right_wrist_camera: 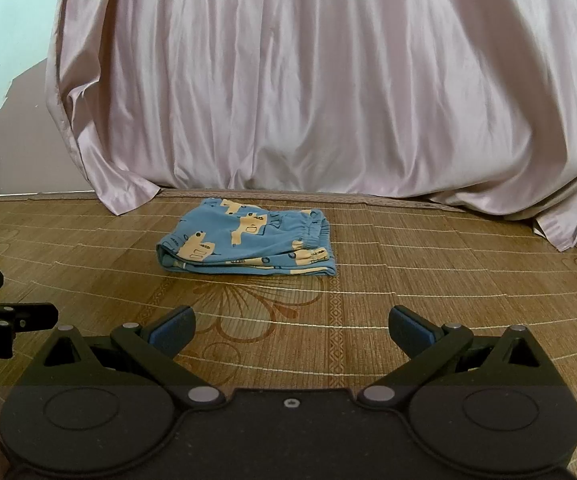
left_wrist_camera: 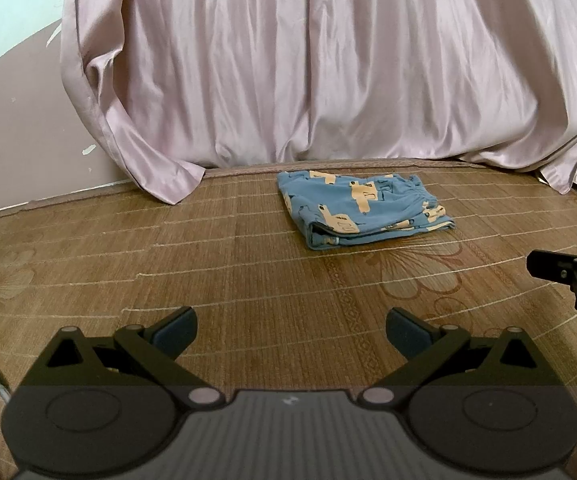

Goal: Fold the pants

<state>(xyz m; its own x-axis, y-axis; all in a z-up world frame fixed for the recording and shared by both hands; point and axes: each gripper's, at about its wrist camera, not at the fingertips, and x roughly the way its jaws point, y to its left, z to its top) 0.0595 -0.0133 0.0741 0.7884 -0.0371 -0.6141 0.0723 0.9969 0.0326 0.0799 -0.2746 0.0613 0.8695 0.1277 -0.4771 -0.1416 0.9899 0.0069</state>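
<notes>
While the blue pants (left_wrist_camera: 362, 210) lie folded in a compact bundle on the woven mat (left_wrist_camera: 168, 264), near the foot of the pink curtain (left_wrist_camera: 328, 60), we hold both tools well back from them; our left gripper (left_wrist_camera: 290, 330) has its jaws spread wide over bare mat; our right gripper (right_wrist_camera: 291, 328) is likewise spread and pinches nothing, the pants (right_wrist_camera: 248, 242) straight ahead.

Bare mat (right_wrist_camera: 428, 280) lies wide between both gaping grippers and the folded pants (right_wrist_camera: 248, 246); behind the pants, the hanging pink curtain (right_wrist_camera: 308, 80) closes the way.
</notes>
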